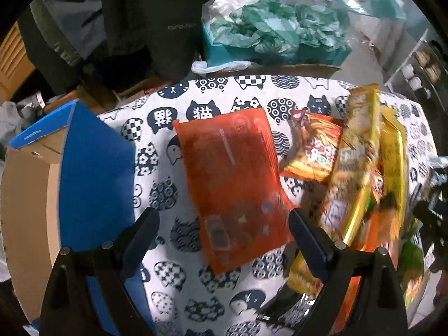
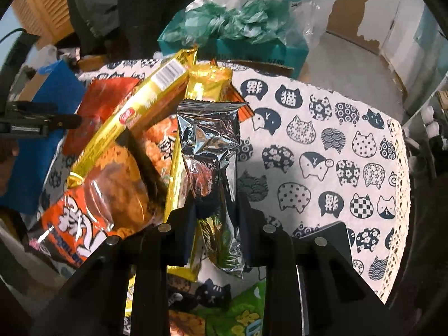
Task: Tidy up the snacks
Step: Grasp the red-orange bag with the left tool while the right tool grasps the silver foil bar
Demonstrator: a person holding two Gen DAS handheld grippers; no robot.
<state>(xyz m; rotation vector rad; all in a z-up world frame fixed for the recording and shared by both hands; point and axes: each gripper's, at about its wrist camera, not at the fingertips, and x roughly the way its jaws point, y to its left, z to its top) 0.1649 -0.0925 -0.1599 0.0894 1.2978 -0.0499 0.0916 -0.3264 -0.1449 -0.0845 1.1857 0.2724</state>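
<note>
My left gripper [image 1: 224,218] is open above a flat orange-red snack packet [image 1: 232,179] lying on the cat-print tablecloth [image 1: 173,252]; the packet lies between the fingers, untouched. Yellow and orange snack bags [image 1: 361,151] are piled to its right. My right gripper [image 2: 217,207] is shut on a silver foil snack packet [image 2: 210,140] and holds it upright. Behind and left of it lie a long yellow packet [image 2: 140,103], a gold packet [image 2: 208,81] and an orange noodle bag [image 2: 92,204]. A green packet [image 2: 246,316] lies below the right gripper.
An open cardboard box with blue flaps [image 1: 92,168] stands at the table's left. A teal box stuffed with green plastic bags [image 1: 274,33] sits behind the table. A dark jacket [image 1: 156,19] hangs at the back. The left gripper shows at the left edge of the right wrist view [image 2: 42,120].
</note>
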